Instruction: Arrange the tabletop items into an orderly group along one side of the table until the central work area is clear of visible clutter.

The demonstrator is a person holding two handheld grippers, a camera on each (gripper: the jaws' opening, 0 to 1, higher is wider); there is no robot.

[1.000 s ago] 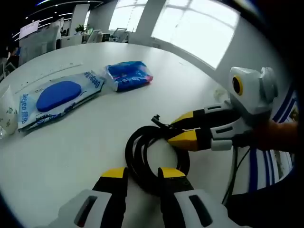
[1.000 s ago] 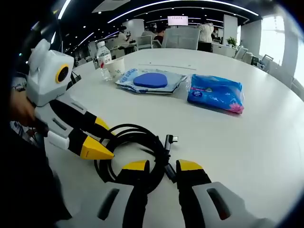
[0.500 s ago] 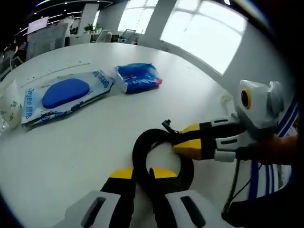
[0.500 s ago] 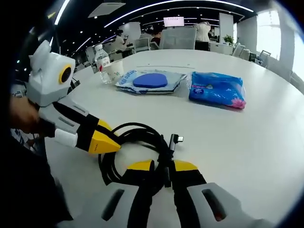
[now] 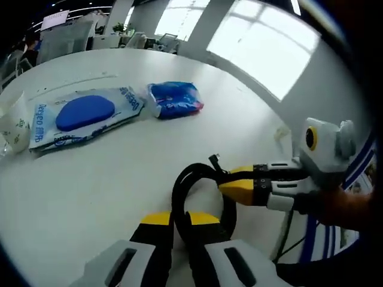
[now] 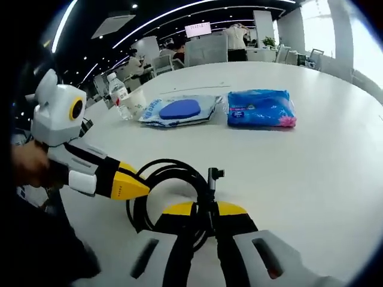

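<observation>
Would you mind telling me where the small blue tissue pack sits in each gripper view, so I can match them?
Left gripper view: the blue tissue pack lies upper centre-left, right of the wet-wipes pack.
Right gripper view: the tissue pack lies upper right, again right of the wipes.
Shared landmark: the coiled black cable.

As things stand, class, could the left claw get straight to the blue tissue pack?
Probably not yet. The left claw is shut on the coiled black cable, as is the right claw. Once it lets go, the table lies bare up to the blue tissue pack.
</observation>
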